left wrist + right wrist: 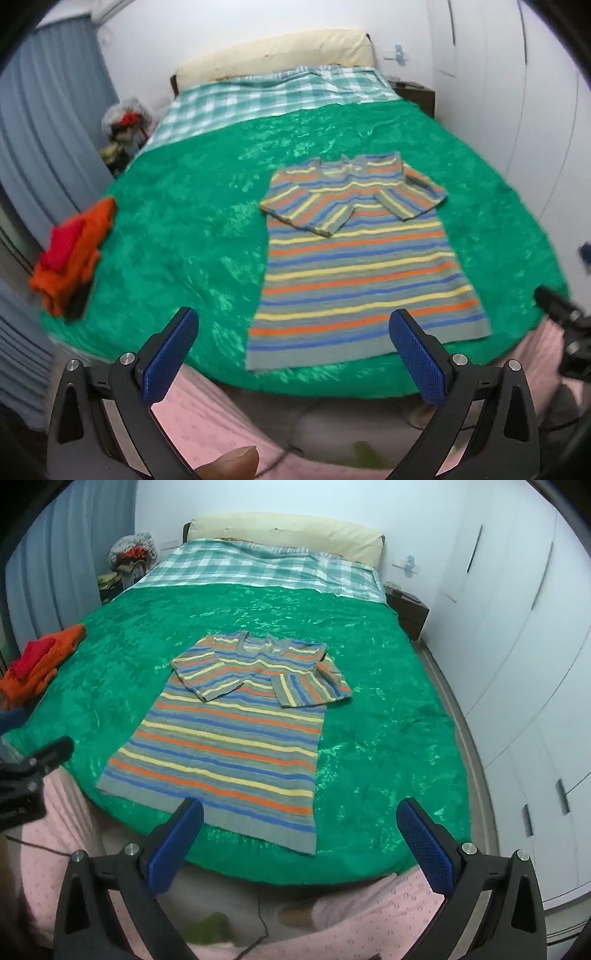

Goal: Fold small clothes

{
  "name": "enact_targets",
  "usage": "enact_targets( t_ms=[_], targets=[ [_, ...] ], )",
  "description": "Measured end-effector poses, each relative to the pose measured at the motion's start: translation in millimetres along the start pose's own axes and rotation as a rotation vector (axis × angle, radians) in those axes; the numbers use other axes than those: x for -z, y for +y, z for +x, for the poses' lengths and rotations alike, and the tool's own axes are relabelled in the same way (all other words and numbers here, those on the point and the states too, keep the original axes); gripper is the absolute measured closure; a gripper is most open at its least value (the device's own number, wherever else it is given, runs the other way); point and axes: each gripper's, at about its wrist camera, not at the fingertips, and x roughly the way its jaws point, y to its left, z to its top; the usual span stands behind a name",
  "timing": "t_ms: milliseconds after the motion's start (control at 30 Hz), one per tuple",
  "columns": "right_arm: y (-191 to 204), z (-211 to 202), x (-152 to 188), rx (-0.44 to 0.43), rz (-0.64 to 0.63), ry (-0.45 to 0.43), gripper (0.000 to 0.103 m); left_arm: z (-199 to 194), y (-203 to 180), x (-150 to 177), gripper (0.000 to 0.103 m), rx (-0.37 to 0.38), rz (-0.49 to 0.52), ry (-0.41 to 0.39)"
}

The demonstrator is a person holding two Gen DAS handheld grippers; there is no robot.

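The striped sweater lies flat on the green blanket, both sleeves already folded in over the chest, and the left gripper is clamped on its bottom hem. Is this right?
Not quite. The left gripper is open and holds nothing, as the left wrist view shows. The rest stands: the striped sweater lies flat on the green blanket with both sleeves folded in.

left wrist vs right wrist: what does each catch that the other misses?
Left wrist only: a fingertip at the bottom edge, and the right hand-held gripper entering at right.

Right wrist only: the white wardrobe doors with their handles, and the left hand-held gripper at left.

Both: the striped sweater flat on the green bedspread with sleeves folded in, the orange and red clothes pile, the checked sheet, and open, empty jaws.
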Motion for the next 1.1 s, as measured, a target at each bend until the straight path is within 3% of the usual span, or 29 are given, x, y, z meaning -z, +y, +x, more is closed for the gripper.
enact_targets(
  t_ms=[167,333,433,1000,1100],
  targets=[
    [-9.4,20.5,-7.6,-0.044,0.081,0.0,0.0,26.3,9.6,-8.9,0.0,0.072,-0.045,0.053],
    [-13.5,42.4,-14.1,0.051,0.123,0.074,0.0,42.7,26.6,-15.3,0.0,0.037,-0.117,0.098],
    [-13.2,50.9,-14.5,0.088,0.107,0.098,0.0,51.2,30.2,-16.8,0.0,0.057,-0.148,0.127],
    [-7.5,58.4,-10.2,0.087,0.113,0.09,0.0,54.0,32.9,-16.5,0.0,0.058,-0.119,0.161],
    [-0.5,61.2,-12.5,0.138,0.089,0.106,0.0,55.5,36.9,-16.7,0.0,0.049,-0.124,0.167]
  ],
)
